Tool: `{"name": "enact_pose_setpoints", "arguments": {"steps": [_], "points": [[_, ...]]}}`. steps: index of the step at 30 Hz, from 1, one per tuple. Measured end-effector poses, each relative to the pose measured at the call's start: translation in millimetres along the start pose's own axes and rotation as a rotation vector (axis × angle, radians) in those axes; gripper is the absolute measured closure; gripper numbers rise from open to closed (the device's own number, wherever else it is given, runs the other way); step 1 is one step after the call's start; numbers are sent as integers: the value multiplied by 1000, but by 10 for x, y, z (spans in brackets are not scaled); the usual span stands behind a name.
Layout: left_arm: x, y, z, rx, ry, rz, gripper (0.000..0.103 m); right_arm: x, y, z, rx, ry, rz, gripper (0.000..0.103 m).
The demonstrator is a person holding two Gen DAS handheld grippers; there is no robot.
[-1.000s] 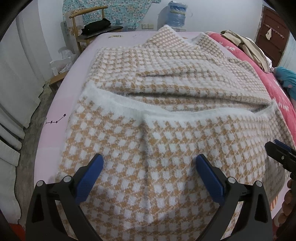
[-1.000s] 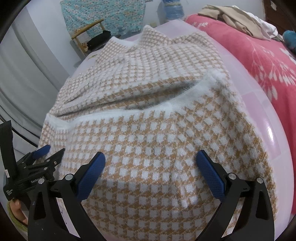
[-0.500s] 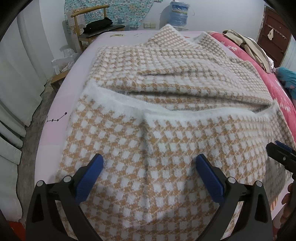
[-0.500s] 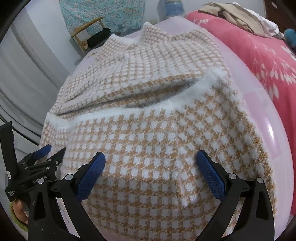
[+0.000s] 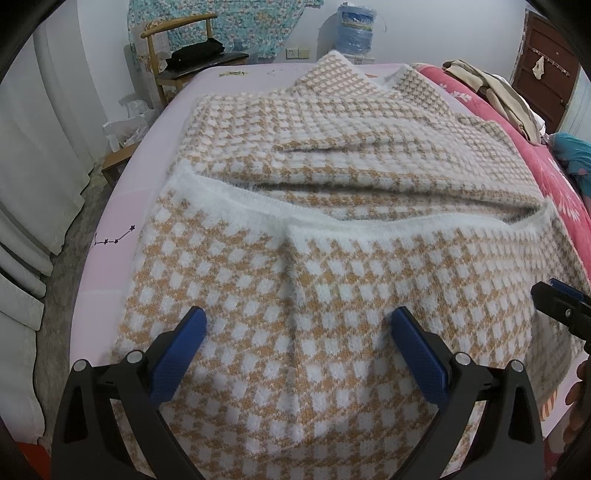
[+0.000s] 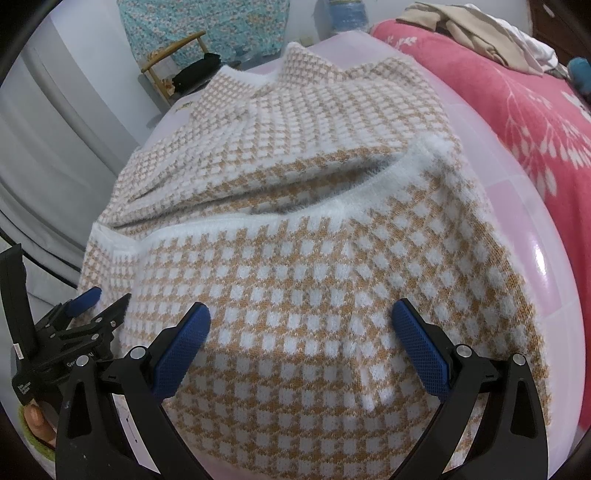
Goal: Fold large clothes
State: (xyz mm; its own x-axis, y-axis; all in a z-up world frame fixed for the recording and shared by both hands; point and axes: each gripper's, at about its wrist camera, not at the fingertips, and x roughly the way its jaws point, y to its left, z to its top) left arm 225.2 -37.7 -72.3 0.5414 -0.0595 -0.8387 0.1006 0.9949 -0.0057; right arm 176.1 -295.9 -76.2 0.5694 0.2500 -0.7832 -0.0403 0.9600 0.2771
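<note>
Garment: 1 large knit sweater (image 5: pixel 332 229), tan and white check with fuzzy white trim, lies spread on the pink bed sheet (image 5: pixel 147 173); its near part is folded over the rest, so the white hem band (image 5: pixel 369 218) runs across the middle.
Far end: 2 pointed checked corners stand up near the far edge of the bed.
Left claw: left claw (image 5: pixel 299 325), 1 pair of blue-padded fingers (image 5: pixel 177 358) spread wide above the near fold; nothing sits between them.
Right claw: right claw (image 6: pixel 301 325), likewise spread wide above the folded cloth, holding nothing.
Cross views: the right claw's tip shows at the right edge of the left wrist view, beside the sweater's edge; the left claw (image 6: pixel 99 301) shows at the lower left of the right wrist view, just beside the sweater's left edge.
Hands: part of 1 finger (image 6: pixel 37 426) shows under the left tool.
Bed: 1 red floral blanket (image 6: pixel 517 103) lies to the right of the sheet, with 1 heap of beige clothes (image 6: pixel 465 29) on it.
Room: 1 wooden chair (image 5: pixel 177 55) with 1 dark bundle on it, 1 blue water bottle (image 5: pixel 356 31), 1 brown door (image 5: pixel 543 74).
</note>
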Motion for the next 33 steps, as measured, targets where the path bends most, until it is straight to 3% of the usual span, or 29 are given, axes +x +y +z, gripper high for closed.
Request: {"name": "enact_pose_setpoints", "arguments": {"steps": [7,14,18,21,27,30,33], "points": [[-1,-2,-7,2,-6,-5,5,3,-8,-1,-3,-1,1,8],[-72,-30,32,65,-19,16,5,-1,-9,12,-24,8,16,8],[-212,-76,102,126,-70,60,5,-68,-7,50,-33,24,42,8],[-406,-50,236,150,-128,49,5,-237,30,150,-56,-12,68,8],[-713,139,894,173,-244,6,5,-656,161,596,-168,-121,117,8],[-725,210,1321,161,-275,-50,5,-714,155,907,-185,-127,147,8],[-617,197,1717,167,-312,-49,5,-628,139,1356,-200,-111,158,8]]}}
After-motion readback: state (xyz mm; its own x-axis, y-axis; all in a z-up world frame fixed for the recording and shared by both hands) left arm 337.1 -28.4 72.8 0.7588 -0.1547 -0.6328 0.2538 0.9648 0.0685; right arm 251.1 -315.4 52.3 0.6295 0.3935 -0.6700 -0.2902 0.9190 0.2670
